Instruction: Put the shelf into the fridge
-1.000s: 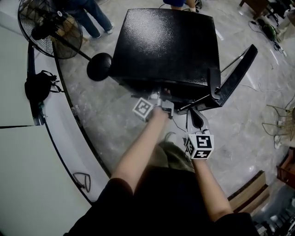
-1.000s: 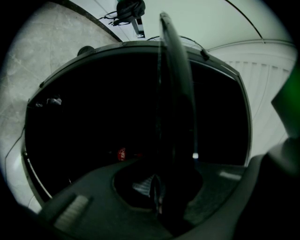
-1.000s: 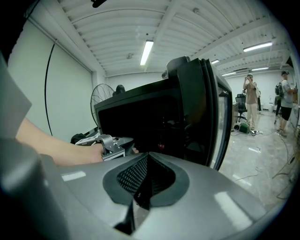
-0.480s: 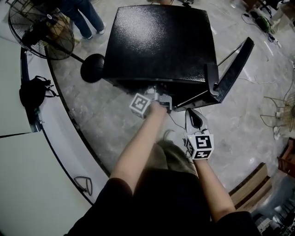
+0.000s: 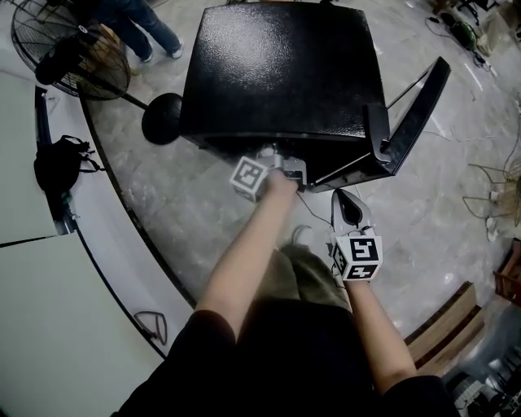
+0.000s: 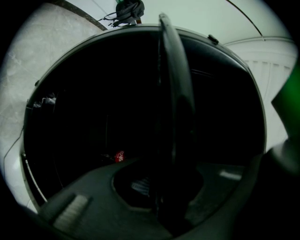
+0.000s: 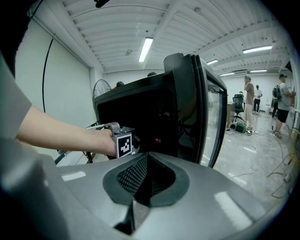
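The left gripper [image 6: 169, 190] has its grey jaws closed on the shelf [image 6: 176, 93], a thin dark panel seen edge-on that runs from the jaws straight up through the middle of the view. Behind the shelf, on both sides, lies the unlit inside of the fridge [image 6: 89, 103], too dark for detail. Left of the shelf and low down, a small red can [image 6: 119, 156] shows inside. Far left of the shelf is pale stone floor [image 6: 26, 61]. Just above its top end sits a black bag [image 6: 129, 8]. Far right of it is a white wall [image 6: 276, 65].
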`<state>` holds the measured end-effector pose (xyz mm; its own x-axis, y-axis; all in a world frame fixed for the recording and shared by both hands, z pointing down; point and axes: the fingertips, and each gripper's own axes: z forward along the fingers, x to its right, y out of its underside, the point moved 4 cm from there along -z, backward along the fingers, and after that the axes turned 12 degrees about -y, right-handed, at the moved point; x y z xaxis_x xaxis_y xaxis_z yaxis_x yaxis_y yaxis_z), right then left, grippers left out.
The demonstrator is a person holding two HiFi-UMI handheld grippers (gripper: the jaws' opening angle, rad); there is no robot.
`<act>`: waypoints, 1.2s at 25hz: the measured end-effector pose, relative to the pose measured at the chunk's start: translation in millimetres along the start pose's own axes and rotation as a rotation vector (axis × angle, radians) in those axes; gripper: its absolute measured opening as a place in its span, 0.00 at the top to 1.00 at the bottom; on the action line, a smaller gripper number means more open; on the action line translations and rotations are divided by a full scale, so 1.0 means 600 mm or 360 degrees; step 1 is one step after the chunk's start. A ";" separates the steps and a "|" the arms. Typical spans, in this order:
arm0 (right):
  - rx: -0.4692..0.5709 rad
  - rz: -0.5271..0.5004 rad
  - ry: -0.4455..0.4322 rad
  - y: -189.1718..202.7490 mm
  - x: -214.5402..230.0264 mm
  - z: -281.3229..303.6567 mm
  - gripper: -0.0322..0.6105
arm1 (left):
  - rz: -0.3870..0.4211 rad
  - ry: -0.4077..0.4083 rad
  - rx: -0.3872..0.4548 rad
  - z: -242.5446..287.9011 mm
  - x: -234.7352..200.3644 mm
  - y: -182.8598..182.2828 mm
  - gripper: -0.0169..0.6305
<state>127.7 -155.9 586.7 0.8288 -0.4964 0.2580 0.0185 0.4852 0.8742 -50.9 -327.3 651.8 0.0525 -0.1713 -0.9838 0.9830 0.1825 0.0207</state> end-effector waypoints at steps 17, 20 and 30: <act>0.0019 0.0012 -0.0003 0.001 0.004 0.006 0.95 | -0.0048 0.0003 0.0033 0.028 -0.001 -0.006 0.94; 0.0014 0.0017 0.0002 0.006 0.006 0.005 0.95 | -0.0005 0.0021 0.0044 0.034 0.003 -0.009 0.95; 0.0012 0.0038 0.0023 0.013 0.018 0.001 0.95 | -0.0008 -0.0003 0.0042 0.046 0.000 -0.008 0.94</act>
<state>136.2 -158.1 596.6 0.8369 -0.4745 0.2730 -0.0057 0.4911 0.8711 -50.6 -354.9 656.5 0.0477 -0.1738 -0.9836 0.9875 0.1561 0.0203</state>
